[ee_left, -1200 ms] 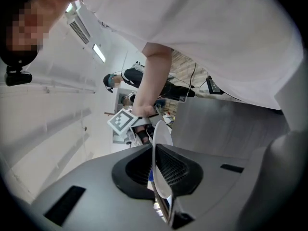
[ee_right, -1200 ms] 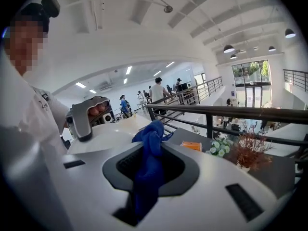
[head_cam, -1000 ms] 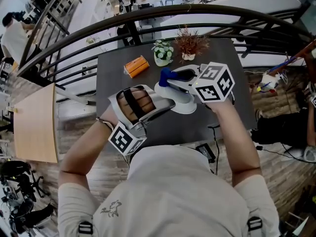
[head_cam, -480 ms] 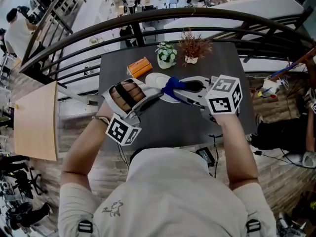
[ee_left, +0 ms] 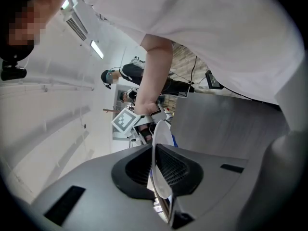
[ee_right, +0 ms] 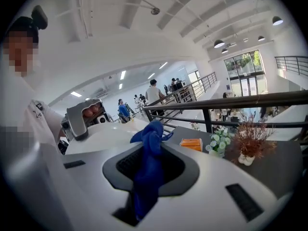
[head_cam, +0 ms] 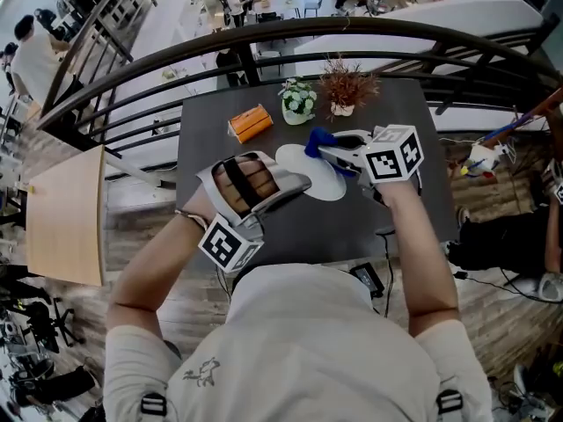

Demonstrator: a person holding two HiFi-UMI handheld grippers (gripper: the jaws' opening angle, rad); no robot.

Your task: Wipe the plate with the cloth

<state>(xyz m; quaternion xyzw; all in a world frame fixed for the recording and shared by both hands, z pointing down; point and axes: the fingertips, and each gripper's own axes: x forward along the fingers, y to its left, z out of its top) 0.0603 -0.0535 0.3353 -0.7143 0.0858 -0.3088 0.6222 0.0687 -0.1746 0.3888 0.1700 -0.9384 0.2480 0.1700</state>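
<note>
1. Since half a second ago, the right gripper (head_cam: pixel 334 151) and its blue cloth (head_cam: pixel 318 139) have shifted up-frame in the head view. They moved from over the face of the plate (head_cam: pixel 324 183) to its upper right rim. The left gripper (head_cam: pixel 299 183) and the plate now sit a little lower, near frame centre.
2. Judgement: one wiping stroke has run out to the rim. Wiping is under way and more passes seem likely.
3. Left claw: jaws nearly together, clamped on the plate's rim. Its own view shows the plate edge-on between the pads.
4. Right claw: closed on the bunched cloth, with a tuft standing past the jaw tips.
5. The plate is held at frame centre over the dark table (head_cam: pixel 264 231). Whether it touches the table cannot be told.
6. Further out, at upper centre: an orange box (head_cam: pixel 248 121) and two potted plants (head_cam: pixel 299 99), well apart from the work.
</note>
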